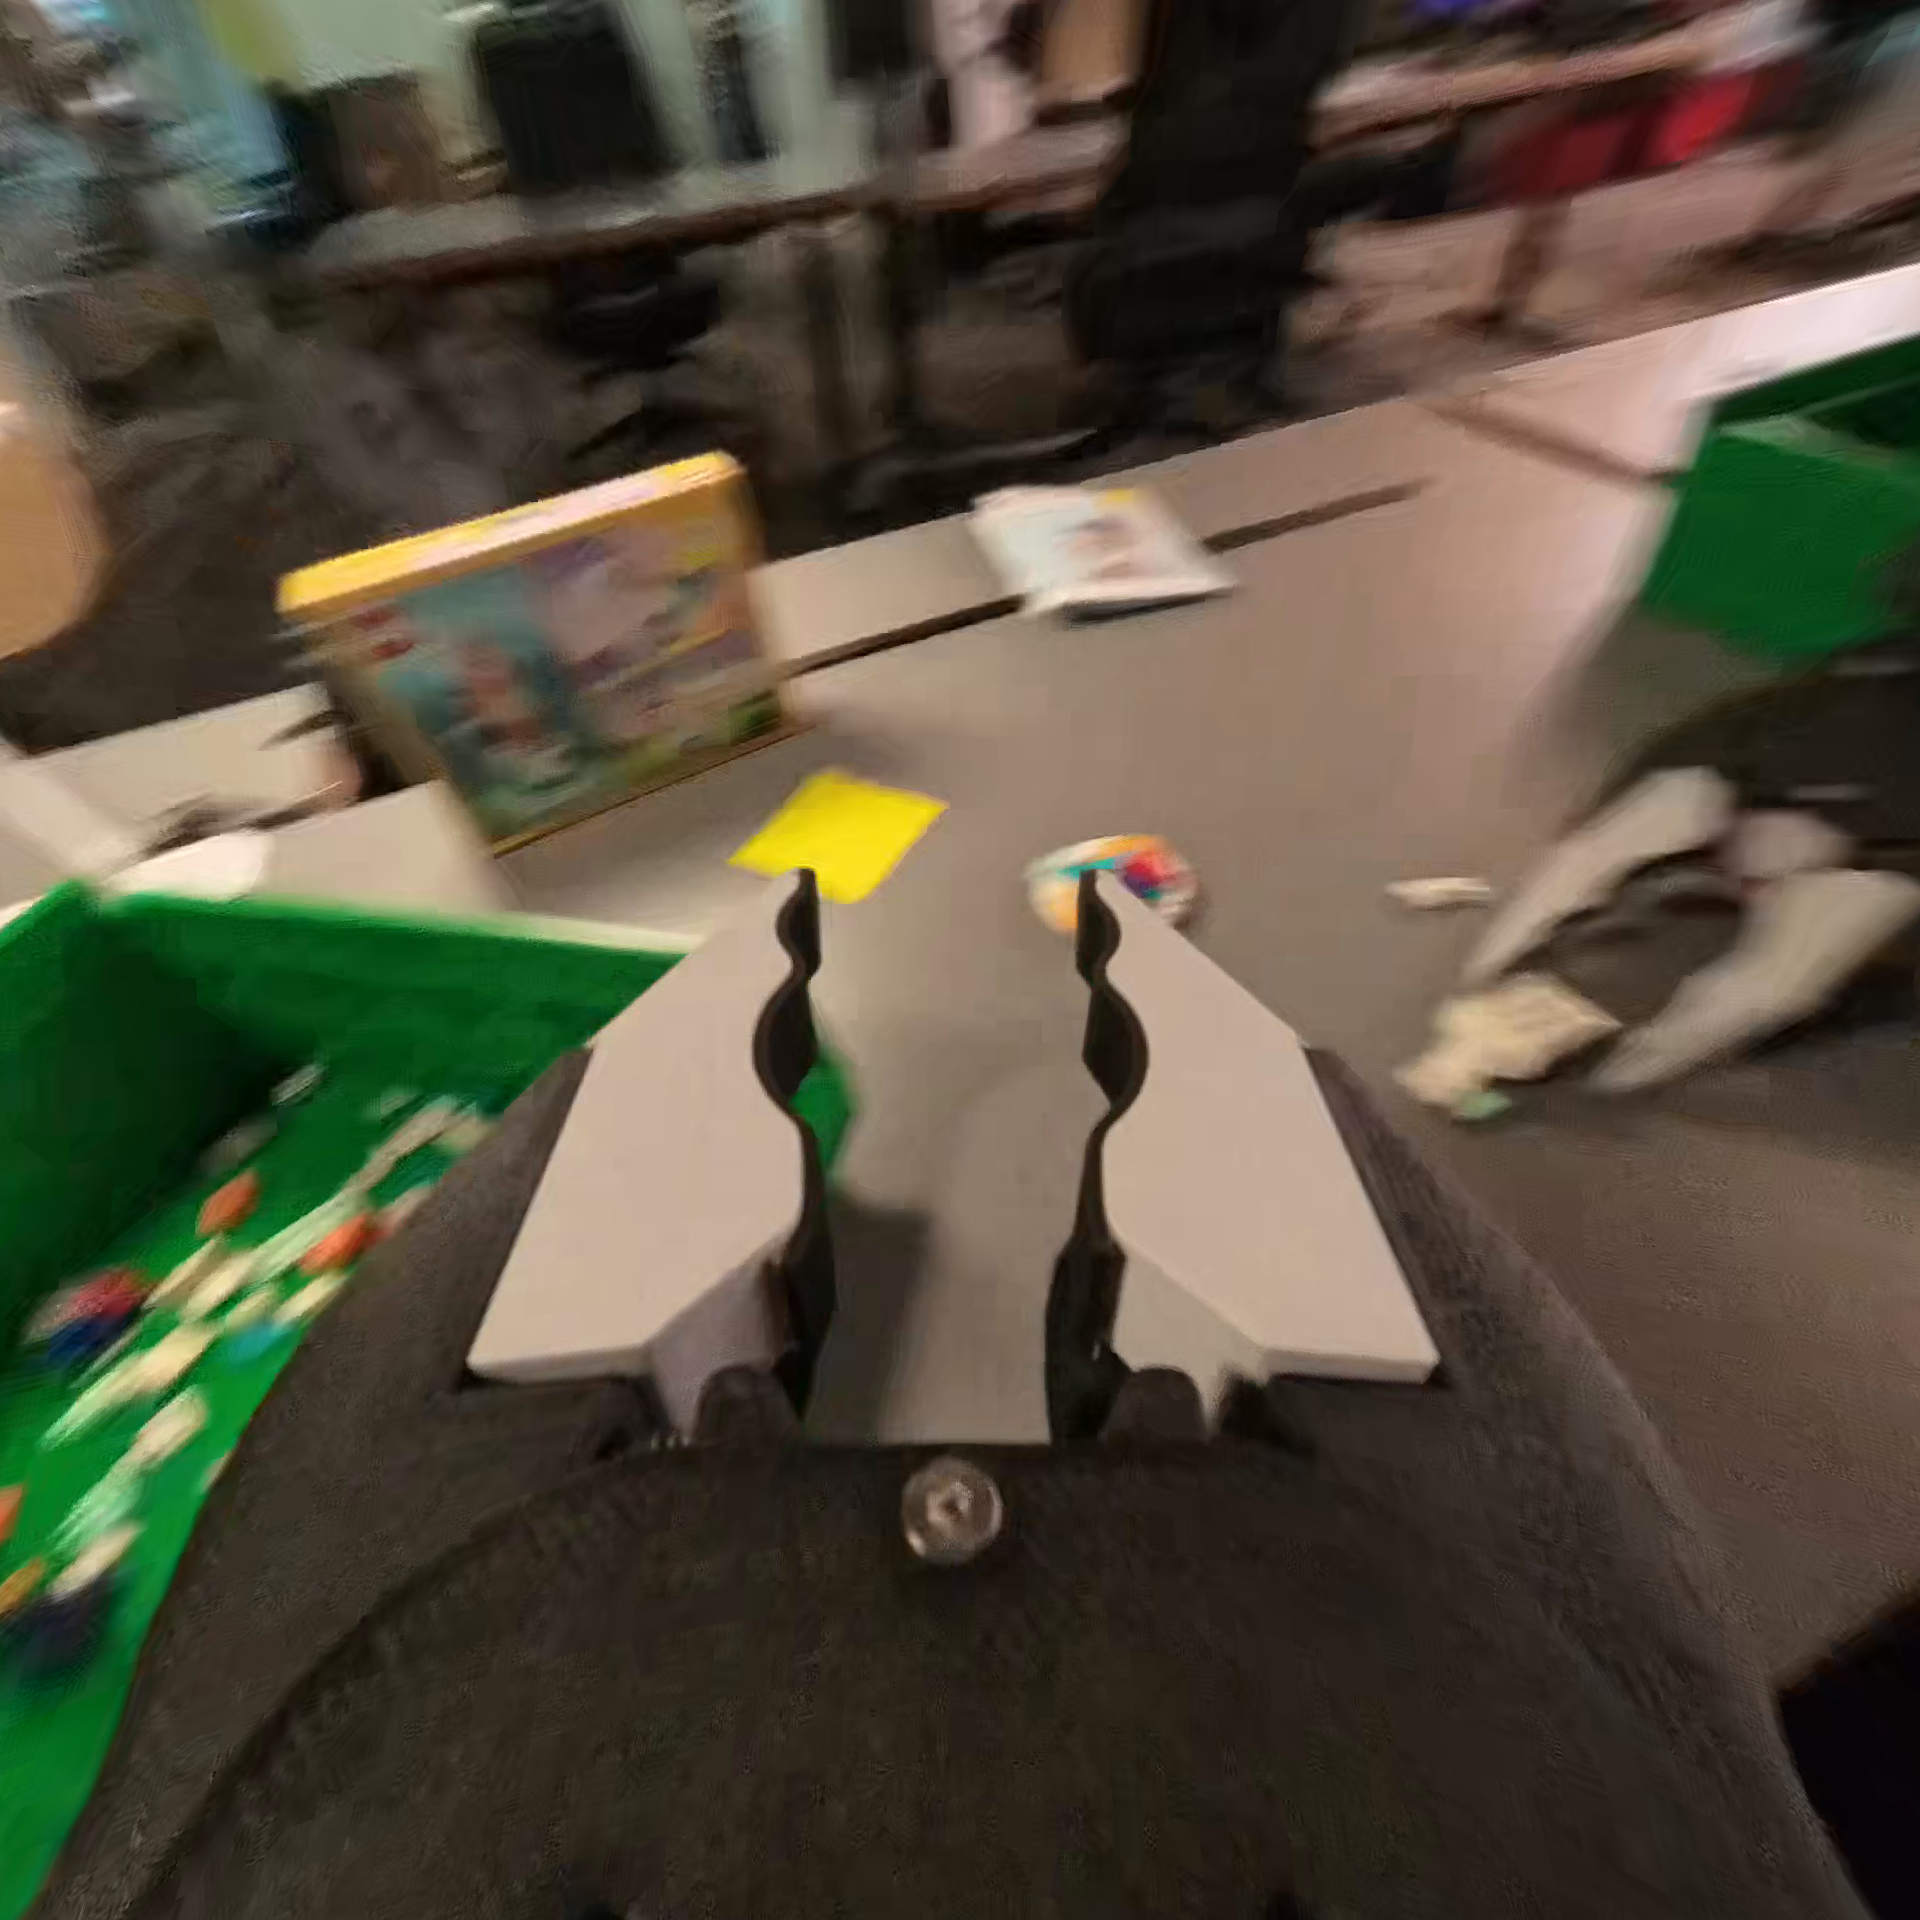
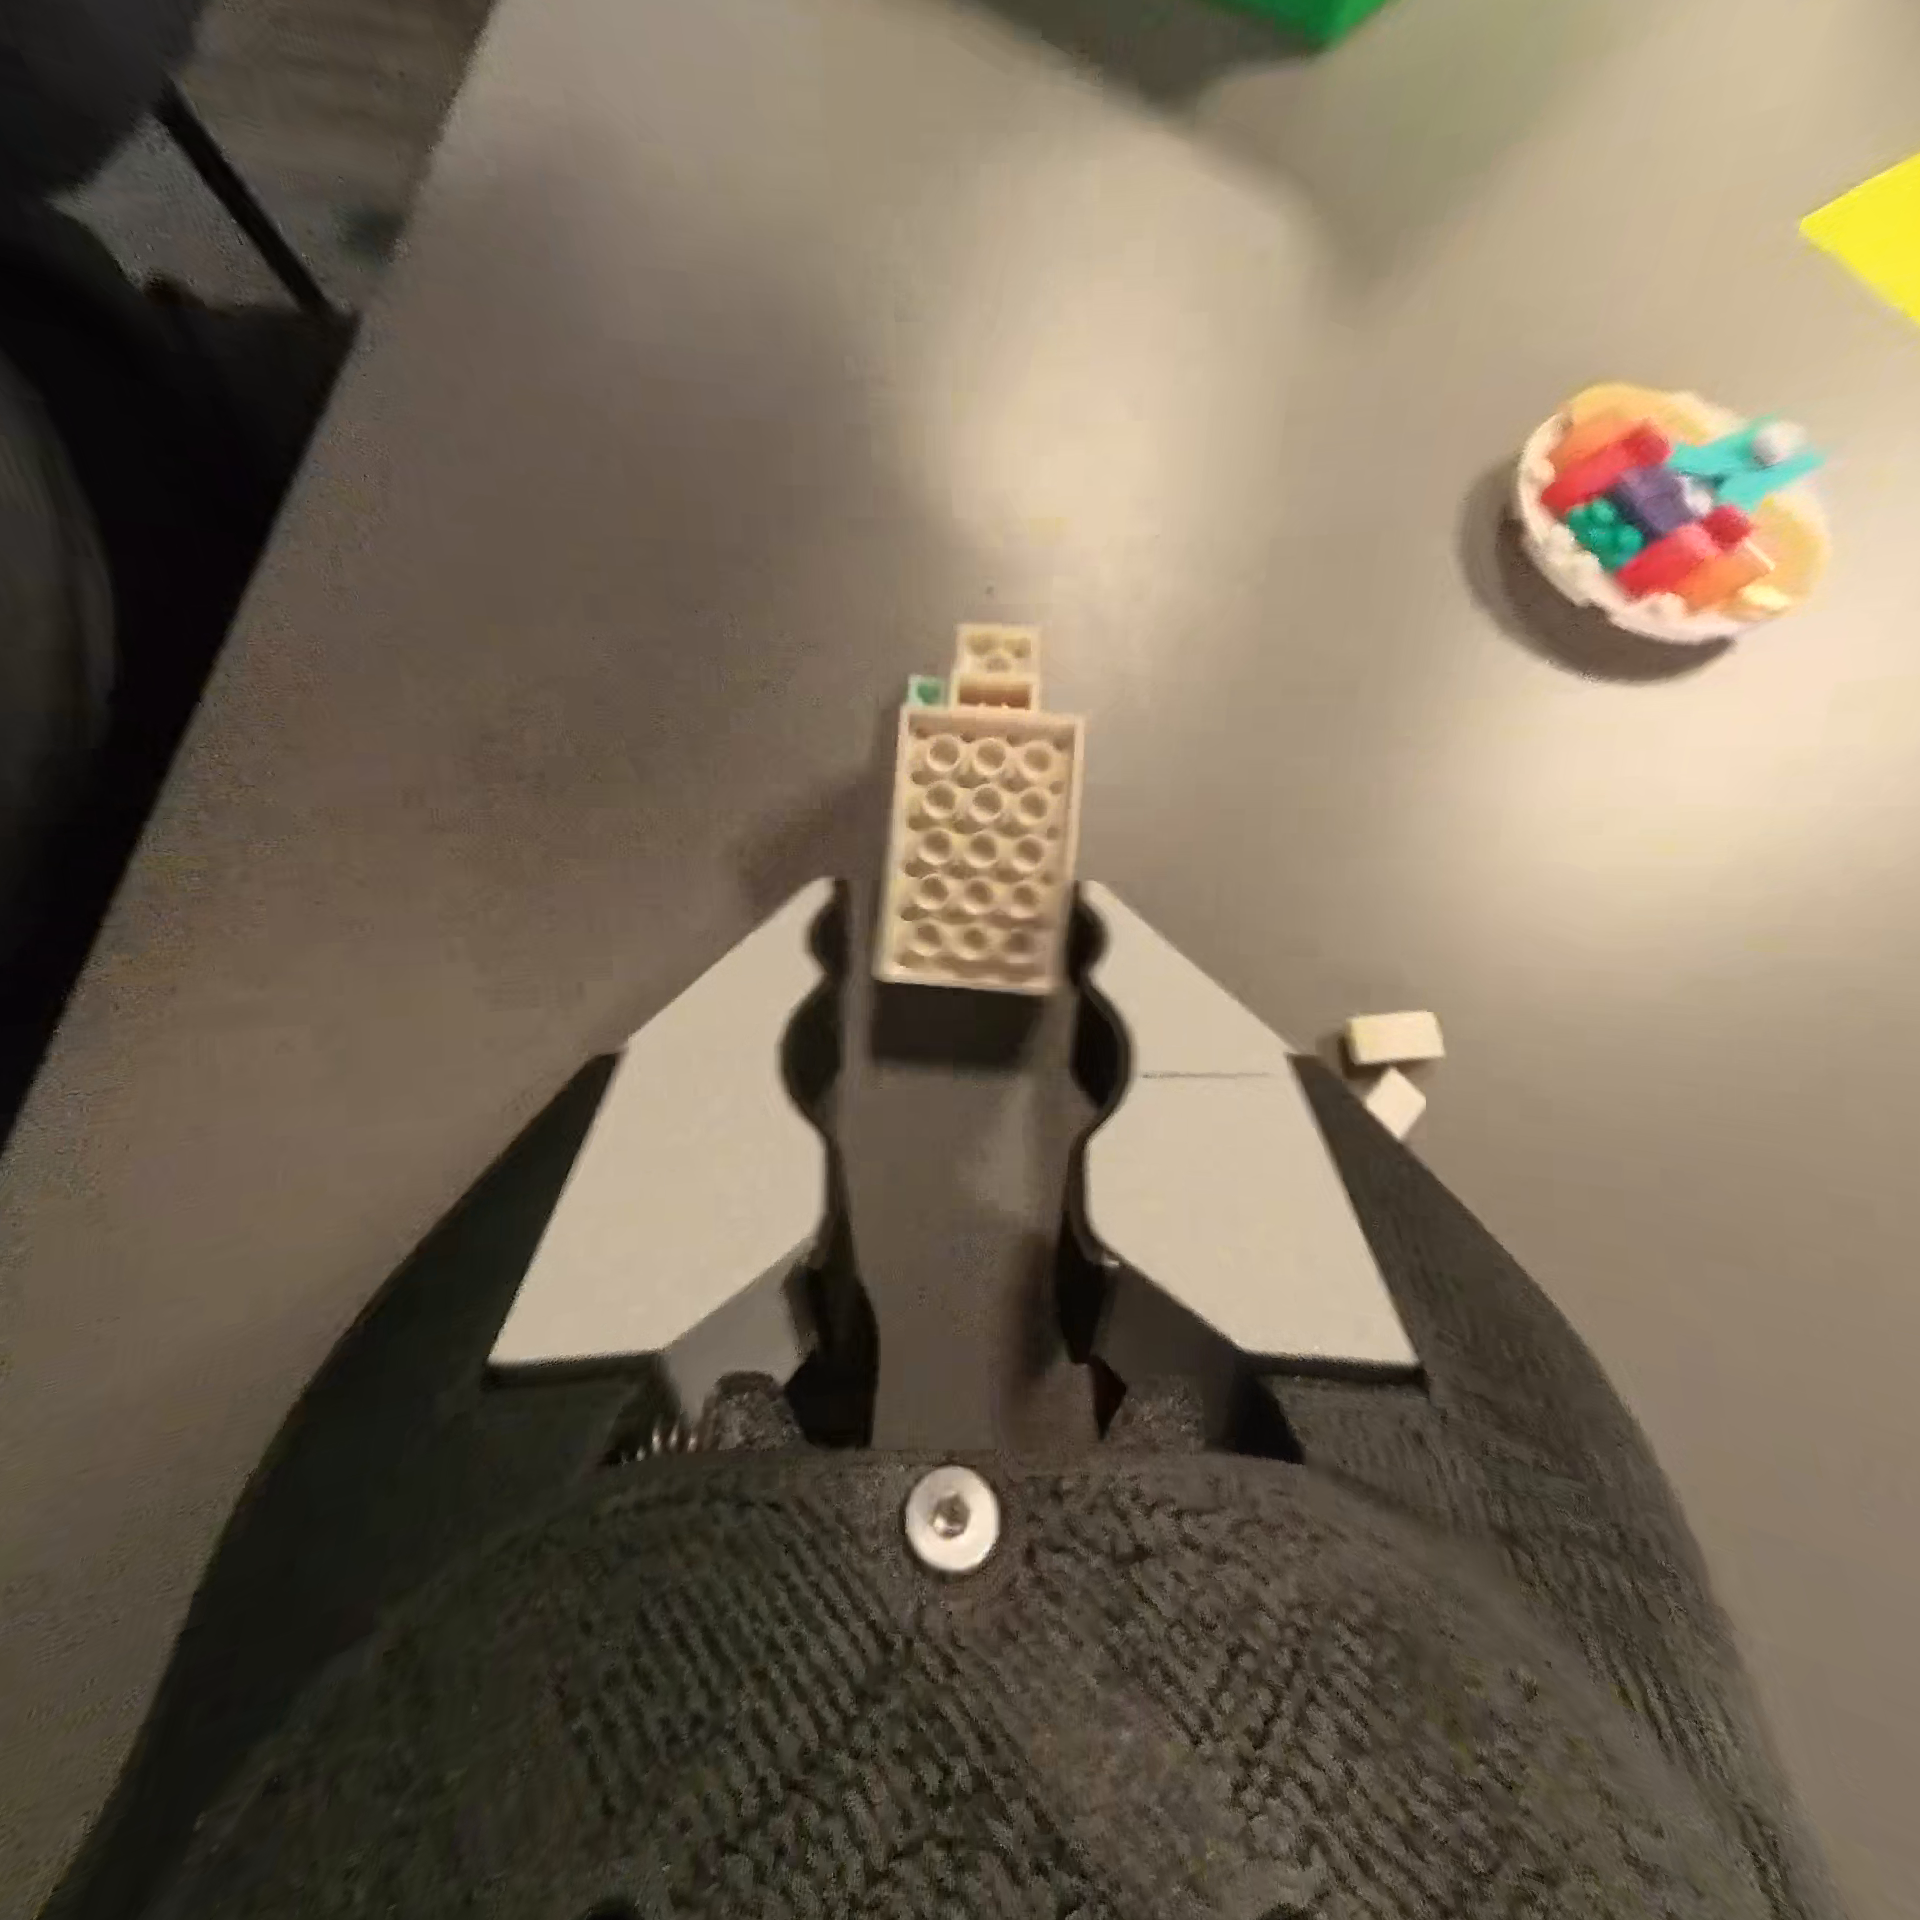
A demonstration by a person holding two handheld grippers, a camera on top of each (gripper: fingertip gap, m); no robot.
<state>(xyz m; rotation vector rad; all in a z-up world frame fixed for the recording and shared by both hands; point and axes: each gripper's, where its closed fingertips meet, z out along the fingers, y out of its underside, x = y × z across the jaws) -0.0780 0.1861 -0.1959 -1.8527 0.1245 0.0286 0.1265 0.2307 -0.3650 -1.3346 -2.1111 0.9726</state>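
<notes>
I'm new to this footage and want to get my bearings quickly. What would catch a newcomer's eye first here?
In the right wrist view, a tan brick plate, underside up, sits clamped between the right gripper tips above the grey table, and a small bowl of bright bricks lies to the right. In the blurred left wrist view, the open left gripper hangs beside a green bin of loose bricks, facing a yellow sheet.

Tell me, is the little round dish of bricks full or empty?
Full. The small dish on the grey table is heaped with red, orange, green and teal bricks rising above its rim.
</notes>
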